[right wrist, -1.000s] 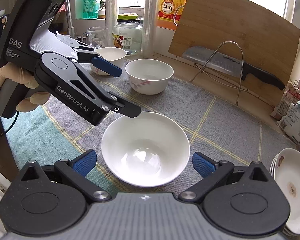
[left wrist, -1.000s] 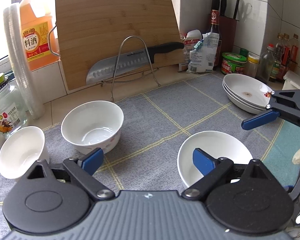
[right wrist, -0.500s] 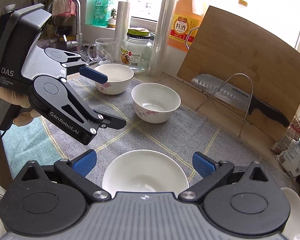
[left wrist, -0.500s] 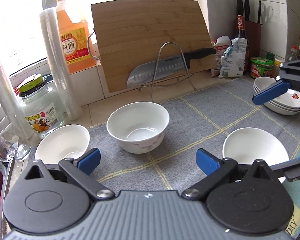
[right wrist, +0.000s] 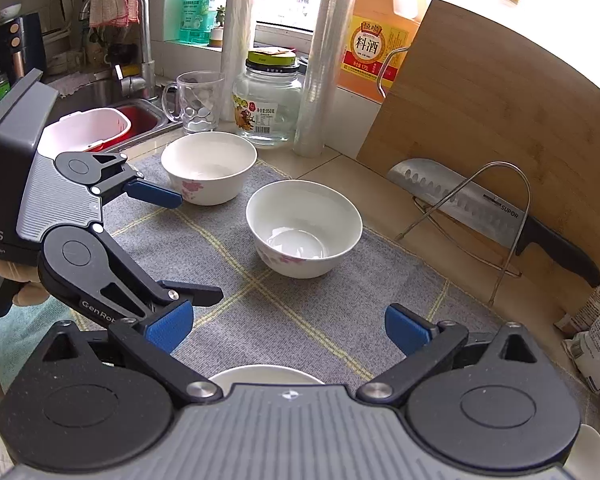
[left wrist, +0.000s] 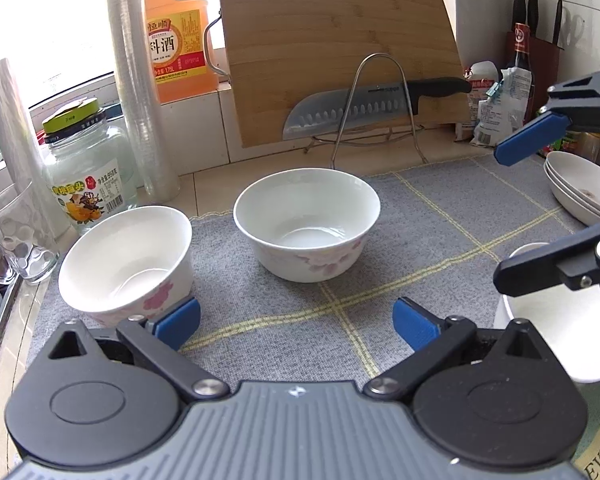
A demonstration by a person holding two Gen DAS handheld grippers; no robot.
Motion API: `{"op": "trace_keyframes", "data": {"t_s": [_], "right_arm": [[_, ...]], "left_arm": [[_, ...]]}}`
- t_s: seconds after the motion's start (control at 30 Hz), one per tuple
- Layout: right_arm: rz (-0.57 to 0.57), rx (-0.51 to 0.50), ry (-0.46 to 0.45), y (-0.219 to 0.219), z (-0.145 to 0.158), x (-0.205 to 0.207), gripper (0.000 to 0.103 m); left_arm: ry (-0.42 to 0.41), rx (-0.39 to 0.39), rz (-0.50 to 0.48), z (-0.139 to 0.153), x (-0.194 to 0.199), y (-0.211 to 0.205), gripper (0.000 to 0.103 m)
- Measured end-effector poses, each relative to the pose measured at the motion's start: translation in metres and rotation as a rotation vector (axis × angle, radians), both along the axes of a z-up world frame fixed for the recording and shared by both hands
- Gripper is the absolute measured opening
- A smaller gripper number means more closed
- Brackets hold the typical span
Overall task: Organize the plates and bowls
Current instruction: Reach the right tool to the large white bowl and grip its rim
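Bowls sit on a grey cloth (left wrist: 440, 216) with yellow lines, on the kitchen counter. One white bowl with pink flowers (left wrist: 307, 222) stands upright in the middle of the cloth. A second flowered bowl (left wrist: 126, 264) is at the cloth's left edge, and it leans a little toward the camera. A third, plain white bowl (left wrist: 556, 320) is at the right, close to the near edge. A stack of shallow plates (left wrist: 584, 188) rests at the far right of the cloth. The left gripper (left wrist: 296, 322) is spread wide and has nothing in it. Its left blue pad is just beside the leaning bowl, but I cannot tell if it touches. The right gripper (right wrist: 288, 330) is wide open too and holds nothing. The plain bowl is under it, and only the bowl's rim peeks out by the camera. In the left view, the right gripper's two fingers reach in from the right side, above the plain bowl. Behind the cloth, a wooden cutting board (left wrist: 340, 48) leans on the wall. A big knife (left wrist: 364, 108) lies across a wire stand (left wrist: 376, 108) in front of it. A glass jar (left wrist: 86, 168), a glass mug (right wrist: 194, 100) and an orange bottle (left wrist: 176, 32) stand to the left, near the sink (right wrist: 140, 118).
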State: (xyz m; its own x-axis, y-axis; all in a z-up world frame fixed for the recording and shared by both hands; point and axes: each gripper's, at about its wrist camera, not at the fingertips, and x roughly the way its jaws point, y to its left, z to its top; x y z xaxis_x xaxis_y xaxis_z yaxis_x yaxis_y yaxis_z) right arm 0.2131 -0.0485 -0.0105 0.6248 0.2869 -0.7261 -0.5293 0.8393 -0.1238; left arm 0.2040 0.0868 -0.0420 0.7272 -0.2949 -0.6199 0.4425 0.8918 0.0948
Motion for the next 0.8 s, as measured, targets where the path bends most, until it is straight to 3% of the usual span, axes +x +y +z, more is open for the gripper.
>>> {"op": "trace_keyframes", "data": {"t_s": [0.8], "right_arm": [[0.082,0.126,0.149,-0.003,-0.024,0.098,0.103]], "left_arm": [[-0.046,-0.006,0.032,-0.012,0.033,-0.020,0.102]]}}
